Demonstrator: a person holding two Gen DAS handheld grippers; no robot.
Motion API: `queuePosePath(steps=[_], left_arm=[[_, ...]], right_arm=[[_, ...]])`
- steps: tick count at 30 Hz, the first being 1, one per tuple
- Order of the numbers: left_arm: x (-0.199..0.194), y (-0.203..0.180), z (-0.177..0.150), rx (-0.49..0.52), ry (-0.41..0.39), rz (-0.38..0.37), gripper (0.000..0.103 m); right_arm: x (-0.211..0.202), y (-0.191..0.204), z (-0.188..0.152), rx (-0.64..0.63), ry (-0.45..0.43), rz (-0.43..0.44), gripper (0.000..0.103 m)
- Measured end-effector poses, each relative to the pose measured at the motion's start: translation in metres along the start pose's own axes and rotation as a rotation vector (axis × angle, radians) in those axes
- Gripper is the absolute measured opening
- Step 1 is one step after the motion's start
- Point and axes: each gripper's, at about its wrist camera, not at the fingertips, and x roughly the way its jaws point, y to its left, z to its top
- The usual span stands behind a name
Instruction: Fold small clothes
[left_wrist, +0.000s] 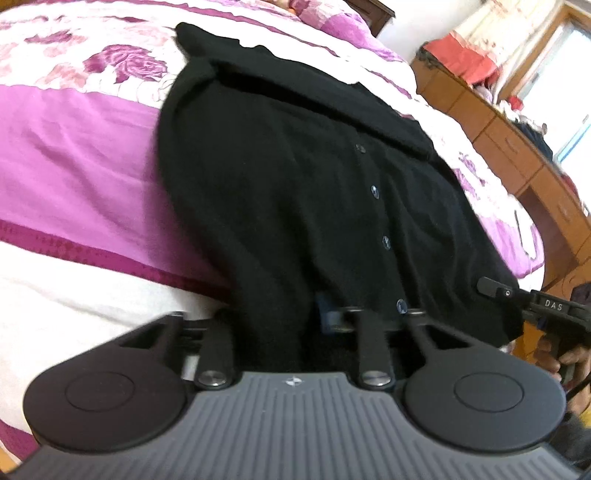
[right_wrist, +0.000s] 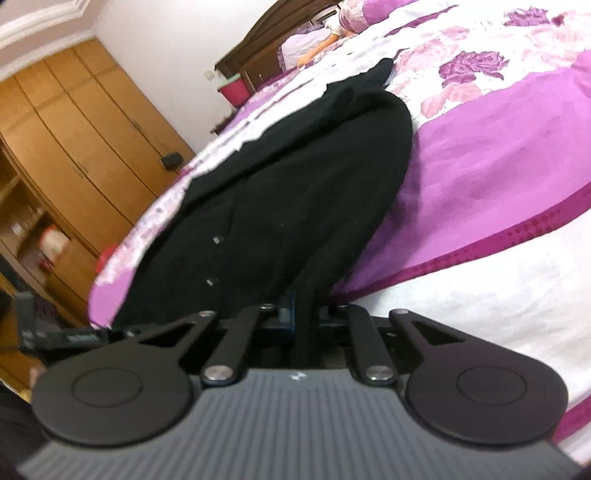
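Observation:
A black button-up cardigan (left_wrist: 295, 177) lies spread on a bed with a purple, white and rose-print cover (left_wrist: 74, 155). My left gripper (left_wrist: 295, 317) is shut on the near hem of the cardigan, left of the button row. The right gripper (left_wrist: 517, 295) shows at the right edge of the left wrist view, at the hem's other corner. In the right wrist view the cardigan (right_wrist: 277, 206) stretches away, and my right gripper (right_wrist: 304, 314) is shut on a fold of its near hem. Both views are blurred.
A wooden desk with drawers (left_wrist: 517, 147) and a window stand right of the bed. A wooden wardrobe (right_wrist: 74, 140) stands on the other side. Pillows (right_wrist: 369, 14) and a dark headboard (right_wrist: 266, 48) are at the far end. Bare cover (right_wrist: 498, 277) lies beside the cardigan.

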Motion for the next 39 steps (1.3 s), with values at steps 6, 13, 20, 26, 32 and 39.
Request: queuePosePath(steps=[6, 13, 20, 26, 32, 39], left_arm=[[-0.022, 0.01, 0.015, -0.12, -0.093, -0.098, 0.008], [-0.047, -0.004, 0.046, -0.129, -0.241, -0.143, 0.008], [-0.058, -0.013, 0.085, -0.125, -0.343, -0.156, 0.007], [-0.049, -0.005, 0.121, -0.177, -0.38, -0.126, 0.007], [-0.02, -0.002, 0.17, -0.201, -0.406, -0.07, 0.007], [0.028, -0.005, 0.225, -0.133, -0.419, 0.035, 0.007]], right_arm=[[-0.01, 0.002, 0.018, 0.07, -0.09, 0.099, 0.009], [-0.016, 0.014, 0.044, 0.087, -0.201, 0.154, 0.009], [-0.013, 0.028, 0.075, 0.079, -0.307, 0.182, 0.009], [0.004, 0.032, 0.114, 0.058, -0.347, 0.151, 0.009], [0.03, 0.031, 0.155, 0.029, -0.354, 0.121, 0.008], [0.074, 0.022, 0.197, 0.012, -0.36, 0.065, 0.008]])
